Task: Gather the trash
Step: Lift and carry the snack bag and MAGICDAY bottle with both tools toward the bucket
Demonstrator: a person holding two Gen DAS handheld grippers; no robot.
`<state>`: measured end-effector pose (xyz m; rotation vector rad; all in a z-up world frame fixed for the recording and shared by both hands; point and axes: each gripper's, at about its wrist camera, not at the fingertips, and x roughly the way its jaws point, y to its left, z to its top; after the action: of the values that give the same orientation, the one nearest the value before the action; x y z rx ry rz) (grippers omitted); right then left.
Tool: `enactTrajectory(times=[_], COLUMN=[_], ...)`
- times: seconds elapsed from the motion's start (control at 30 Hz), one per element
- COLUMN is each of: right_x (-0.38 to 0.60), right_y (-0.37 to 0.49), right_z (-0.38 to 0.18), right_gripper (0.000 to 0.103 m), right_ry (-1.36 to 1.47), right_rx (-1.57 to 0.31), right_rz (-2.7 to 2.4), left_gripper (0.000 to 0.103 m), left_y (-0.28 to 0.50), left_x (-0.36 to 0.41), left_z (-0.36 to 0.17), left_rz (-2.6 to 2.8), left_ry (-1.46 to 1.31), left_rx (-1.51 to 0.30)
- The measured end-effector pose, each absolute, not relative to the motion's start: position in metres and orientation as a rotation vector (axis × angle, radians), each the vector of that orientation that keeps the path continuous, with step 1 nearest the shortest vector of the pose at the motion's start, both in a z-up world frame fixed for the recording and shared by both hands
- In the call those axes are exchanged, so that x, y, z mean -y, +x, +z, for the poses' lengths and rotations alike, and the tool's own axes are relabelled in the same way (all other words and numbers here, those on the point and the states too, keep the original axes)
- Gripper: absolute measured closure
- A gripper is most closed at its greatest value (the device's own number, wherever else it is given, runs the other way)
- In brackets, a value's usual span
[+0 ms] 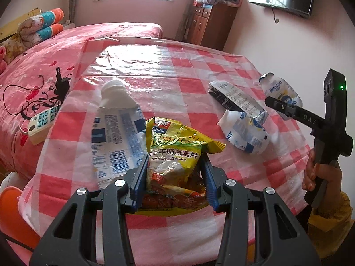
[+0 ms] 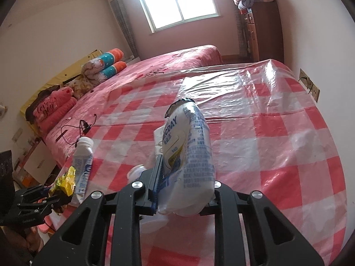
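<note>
On the far left of the left wrist view, a power strip [image 1: 41,125] lies on the pink bed [image 1: 33,71], just off the edge of the counter [image 1: 155,71] with its red-and-white checked cover. Next comes a crumpled white bottle with a blue label [image 1: 117,128], its cap toward the window; whether it rests on the counter or is lifted cannot be told. Touching its right side is a yellow oatmeal packet [image 1: 175,161], which the left gripper [image 1: 175,177] holds, blue jaws closed against both sides of the packet. Further right, two flattened white milk pouches lie on the counter: one dark-edged pouch [image 1: 237,99] overlapping a second pouch [image 1: 246,133]. At the right edge, a hand [image 1: 315,173] carries the right gripper [image 2: 184,186], its jaws clamped on a third white pouch [image 2: 190,155] raised above the checked cover. In the right wrist view this pouch stands upright between the jaws, torn top upward.
</note>
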<state>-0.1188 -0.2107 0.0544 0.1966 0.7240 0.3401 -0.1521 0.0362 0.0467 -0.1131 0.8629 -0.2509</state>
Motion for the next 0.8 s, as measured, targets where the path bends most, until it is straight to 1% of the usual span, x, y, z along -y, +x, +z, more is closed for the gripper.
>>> enactTrajectory(times=[0.4,0.63,0.8], right_x=[0.146,0.08,0.024], right_y=[-0.147,-0.159,-0.169], right_z=[0.073,0.076,0.08], right_gripper=[0.078,0.078,0.078], right_ry=[0.211,0.229,0.181], right_rx=[-0.76,-0.827,-0.873], right_rz=[0.517,0.71,0.833], left_gripper=[0.056,0.056,0.056], left_y=[-0.179,-0.201,-0.219], left_x=[-0.079,-0.127,-0.168], left_z=[0.057,0.061,0.057], left_rz=[-0.219,-0.137,-0.052], left_ry=[-0.174,-0.227,-0.272], left_rx=[-0.812,-0.787,-0.779])
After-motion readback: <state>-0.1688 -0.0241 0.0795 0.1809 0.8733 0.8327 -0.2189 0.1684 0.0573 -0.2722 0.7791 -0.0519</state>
